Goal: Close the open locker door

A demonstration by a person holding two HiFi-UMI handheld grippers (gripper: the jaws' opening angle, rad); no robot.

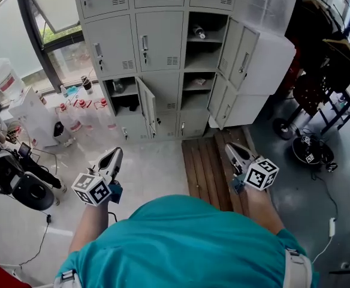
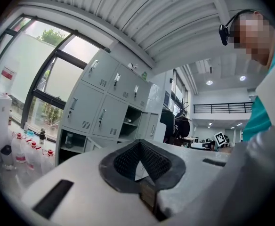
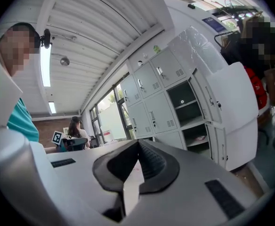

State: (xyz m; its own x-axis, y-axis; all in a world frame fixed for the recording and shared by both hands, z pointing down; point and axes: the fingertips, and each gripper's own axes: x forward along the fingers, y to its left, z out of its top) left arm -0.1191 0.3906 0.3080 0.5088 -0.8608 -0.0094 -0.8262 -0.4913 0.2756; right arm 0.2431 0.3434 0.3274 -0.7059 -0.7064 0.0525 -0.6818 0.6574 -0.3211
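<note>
A grey bank of lockers (image 1: pixel 157 47) stands ahead across the floor. One low door (image 1: pixel 146 105) hangs open at centre left, edge-on to me. At the right column several doors (image 1: pixel 245 54) stand wide open, showing shelves. My left gripper (image 1: pixel 116 152) and right gripper (image 1: pixel 230 147) are held level in front of me, well short of the lockers, both shut with nothing in them. The left gripper view shows the lockers (image 2: pixel 104 102) beyond its closed jaws (image 2: pixel 138 144). Past the closed right jaws (image 3: pixel 138 142), an open door (image 3: pixel 231 107) appears in the right gripper view.
Red-capped bottles (image 1: pixel 79 110) and a white box (image 1: pixel 34 116) sit on the floor left of the lockers. A wooden platform (image 1: pixel 214 167) lies before the right column. A clothes rack (image 1: pixel 322 59) stands at the right; dark equipment (image 1: pixel 25 185) and cables at the left.
</note>
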